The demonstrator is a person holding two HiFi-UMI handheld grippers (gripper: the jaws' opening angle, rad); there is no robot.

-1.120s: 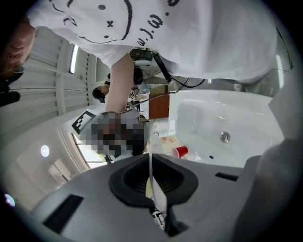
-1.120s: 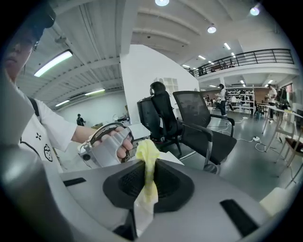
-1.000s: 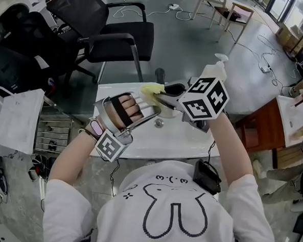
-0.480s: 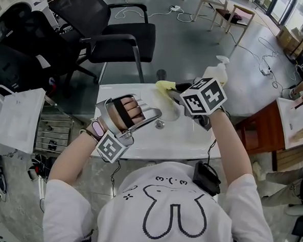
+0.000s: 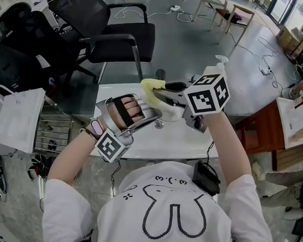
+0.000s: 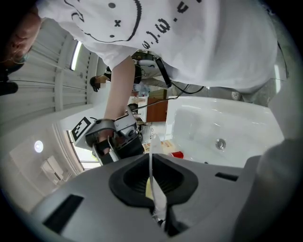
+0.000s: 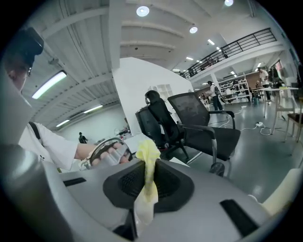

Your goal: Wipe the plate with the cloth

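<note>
The plate [image 5: 168,110] hangs in the air above the sink [image 5: 140,143], over the basin and clear of its white rim. It is carried edge-on: in the left gripper view its thin white edge [image 6: 151,158] runs straight up between the jaws. The left gripper [image 5: 153,114] has its jaws closed tight on that near edge, while the plate's far rim stays free. The yellow cloth [image 5: 152,87] sits above the sink's back edge, bunched against the plate's upper rim. The right gripper [image 5: 166,91] has it pinched between closed jaws, with a tuft standing up past the pads [image 7: 147,160] and a tail hanging below. Both grippers meet over the basin, with open air between them and the sink top. A pump bottle [image 5: 220,66] stands at the sink's back right corner, just beside the right gripper's marker cube. Beyond the sink's back edge lie bare floor [image 5: 197,39] and black office chairs [image 5: 121,37]. A paper bag [image 5: 18,120] hangs off the sink's left side and a wooden cabinet [image 5: 261,124] stands to its right.
</note>
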